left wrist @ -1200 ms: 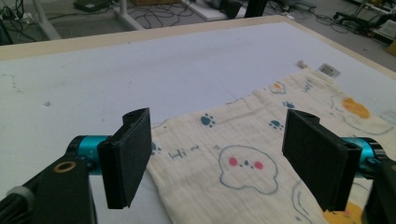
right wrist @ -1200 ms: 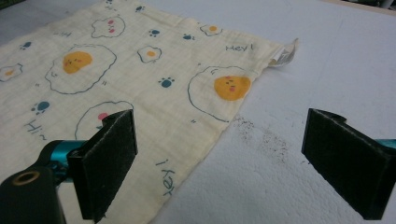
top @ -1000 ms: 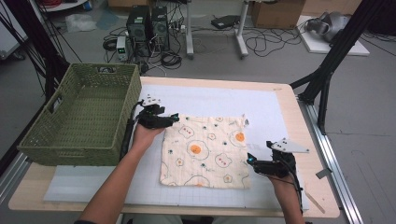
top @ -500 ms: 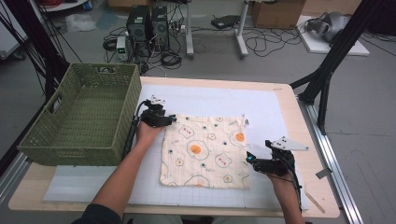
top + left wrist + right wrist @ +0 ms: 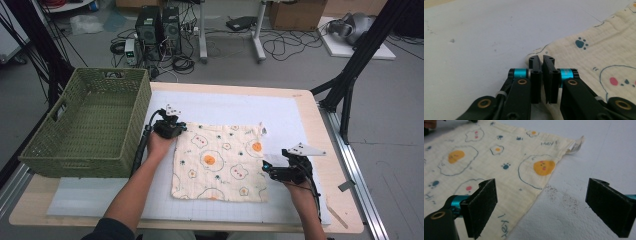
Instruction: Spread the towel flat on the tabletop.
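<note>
Left tongs (image 5: 181, 128) newly closed — basket (image 5: 90, 125) bare

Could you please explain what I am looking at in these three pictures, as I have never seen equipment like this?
A person sits at a table and works with a hand-held two-jaw gripper in each hand. One picture is taken from a fixed camera above; the other two come from cameras riding on the grippers, looking along their black jaws. A cream cloth printed with fried eggs lies flat on a white mat, and a green woven basket stands at the left. The left gripper has just been closing, and its jaws now stand together at the cloth's corner. The right gripper is wide open over the cloth's other edge, holding nothing.
</note>
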{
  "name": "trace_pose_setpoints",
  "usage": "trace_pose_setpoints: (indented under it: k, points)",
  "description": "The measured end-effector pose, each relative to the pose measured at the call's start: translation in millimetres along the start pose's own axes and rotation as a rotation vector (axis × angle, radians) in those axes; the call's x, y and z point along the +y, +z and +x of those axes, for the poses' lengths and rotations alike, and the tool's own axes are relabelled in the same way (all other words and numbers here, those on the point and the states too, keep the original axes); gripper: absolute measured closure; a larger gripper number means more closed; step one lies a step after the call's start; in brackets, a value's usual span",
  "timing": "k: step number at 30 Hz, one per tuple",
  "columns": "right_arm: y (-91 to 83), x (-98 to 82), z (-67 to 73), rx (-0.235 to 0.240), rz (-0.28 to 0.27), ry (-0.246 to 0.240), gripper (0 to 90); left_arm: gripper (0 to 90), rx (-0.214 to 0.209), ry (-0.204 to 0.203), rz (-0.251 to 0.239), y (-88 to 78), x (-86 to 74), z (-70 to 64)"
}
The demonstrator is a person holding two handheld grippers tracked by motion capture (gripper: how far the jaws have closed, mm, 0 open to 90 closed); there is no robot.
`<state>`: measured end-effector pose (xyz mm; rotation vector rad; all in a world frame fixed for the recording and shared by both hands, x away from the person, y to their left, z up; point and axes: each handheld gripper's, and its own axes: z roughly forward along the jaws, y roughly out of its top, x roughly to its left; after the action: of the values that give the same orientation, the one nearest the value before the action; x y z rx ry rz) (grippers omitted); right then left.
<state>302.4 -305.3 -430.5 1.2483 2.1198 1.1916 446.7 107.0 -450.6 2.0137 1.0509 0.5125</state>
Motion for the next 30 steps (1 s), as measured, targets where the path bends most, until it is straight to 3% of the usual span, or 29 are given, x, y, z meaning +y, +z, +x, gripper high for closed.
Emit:
trace_pose_setpoints:
  k: [6,9,11,12,22,25,27,30]
  points:
    - [25.6,16.9,-13.3,-0.006,0.035,0.019,9.7,86.2,-0.01,-0.045,-0.006,-1.2,-0.8,3.1]
    - [44.9,35.1,-21.5,-0.003,0.087,-0.028,9.7,86.2,-0.013,-0.058,-0.011,-1.9,-1.1,4.3]
    - [55.1,44.6,-26.1,-0.006,0.087,-0.052,12.2,86.2,-0.015,-0.068,-0.015,-2.3,-1.4,5.4]
    - [59.2,48.4,-28.2,-0.003,0.086,-0.055,16.2,86.0,-0.018,-0.077,-0.02,-2.5,-1.6,5.8]
    - [95.2,69.6,-38.7,-0.007,0.14,-0.078,24.3,86.0,-0.026,-0.089,-0.027,-3.5,-2.3,7.5]
    - [103.1,69.1,-41.2,-0.024,0.15,-0.054,25.9,85.4,-0.032,-0.09,-0.039,-4.3,-2.6,7.5]
    - [104.9,68.0,-45.2,-0.02,0.124,-0.015,27.2,85.2,-0.032,-0.098,-0.045,-4.7,-2.7,8.2]
    - [109.5,65.6,-47.8,-0.041,0.144,-0.011,31.6,85.3,-0.033,-0.095,-0.044,-4.5,-2.9,8.1]
